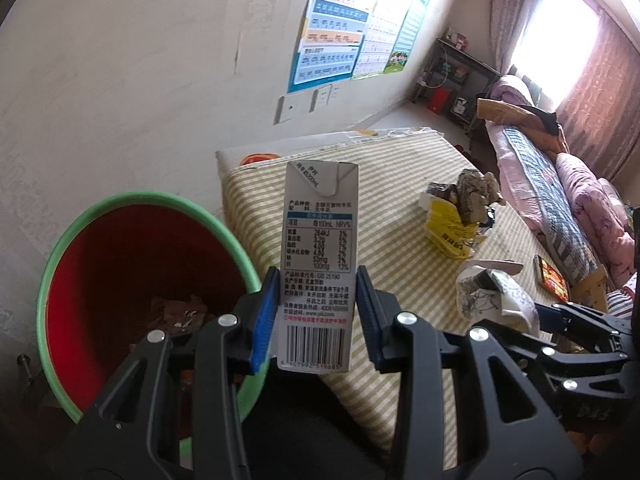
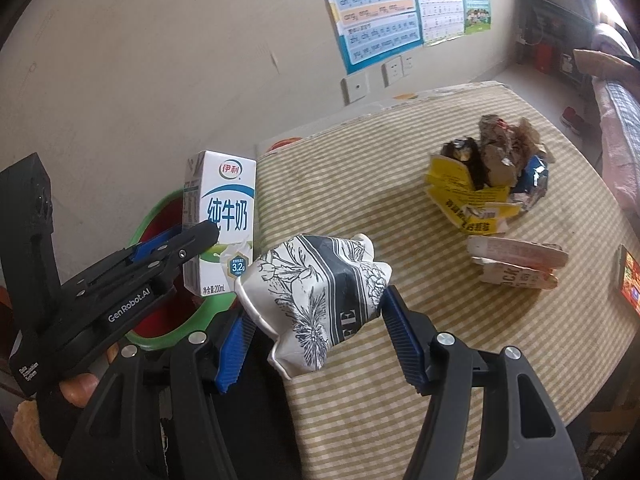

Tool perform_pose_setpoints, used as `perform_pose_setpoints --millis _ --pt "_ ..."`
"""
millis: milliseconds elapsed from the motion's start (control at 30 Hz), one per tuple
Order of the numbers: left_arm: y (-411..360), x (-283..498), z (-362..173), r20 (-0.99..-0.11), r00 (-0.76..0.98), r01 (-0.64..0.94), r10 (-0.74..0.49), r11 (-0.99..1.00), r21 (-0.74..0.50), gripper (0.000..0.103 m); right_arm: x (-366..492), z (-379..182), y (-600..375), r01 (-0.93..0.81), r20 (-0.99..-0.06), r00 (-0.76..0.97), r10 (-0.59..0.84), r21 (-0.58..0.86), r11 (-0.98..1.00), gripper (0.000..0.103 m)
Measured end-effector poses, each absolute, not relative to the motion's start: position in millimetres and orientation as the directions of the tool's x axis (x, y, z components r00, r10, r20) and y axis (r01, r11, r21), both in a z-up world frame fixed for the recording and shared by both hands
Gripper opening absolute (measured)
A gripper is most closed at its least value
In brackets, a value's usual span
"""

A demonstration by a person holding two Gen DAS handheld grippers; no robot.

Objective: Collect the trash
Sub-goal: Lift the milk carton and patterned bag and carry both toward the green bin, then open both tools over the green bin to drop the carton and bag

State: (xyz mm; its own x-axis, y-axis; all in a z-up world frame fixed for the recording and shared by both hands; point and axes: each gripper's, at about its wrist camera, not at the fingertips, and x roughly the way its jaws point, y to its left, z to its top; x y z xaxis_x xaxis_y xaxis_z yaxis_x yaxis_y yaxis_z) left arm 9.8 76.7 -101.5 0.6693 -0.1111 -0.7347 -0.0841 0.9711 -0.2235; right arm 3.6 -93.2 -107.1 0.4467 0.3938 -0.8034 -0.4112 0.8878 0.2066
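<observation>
A striped desk (image 2: pixel 400 400) stands by a pale wall, a red bin (image 1: pixel 132 264) at its edge. My left gripper (image 1: pixel 316 312) pinches a stiff, light milk carton (image 1: pixel 318 264) low on its sides beside the bin; my right gripper (image 2: pixel 316 336) clamps a soft crumpled cup (image 2: pixel 320 292) over the desk. The bin's bottom is dim, and I cannot tell whether the carton is empty.

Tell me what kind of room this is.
Most likely a lived-in bedroom or living room at home: folded quilts piled on a bed or sofa by a curtained window, children's learning charts on the wall, and a striped tablecloth strewn with wrappers.
</observation>
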Motion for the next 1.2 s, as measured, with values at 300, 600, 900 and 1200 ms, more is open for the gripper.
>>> perform_pose_setpoints --millis 300,600,900,1200 --pt "99 -3 -108 -0.748 0.659 -0.130 -0.079 0.967 -0.218 0.036 3 -113 -66 -0.470 -0.812 0.412 0.413 0.199 0.860 0.061" --pt "129 -14 -97 -0.719 0.694 -0.196 -0.040 0.950 -0.243 0.036 6 -110 -39 -0.516 -0.808 0.398 0.435 0.195 0.834 0.061" --pt "164 -25 -100 -0.734 0.679 -0.273 0.033 0.939 -0.210 0.036 9 -108 -1 -0.576 -0.804 0.358 0.476 0.211 0.790 0.061" --pt "183 -33 -105 -0.744 0.666 -0.318 0.059 0.924 -0.211 0.036 11 -109 35 -0.634 -0.807 0.335 0.486 0.189 0.750 0.061"
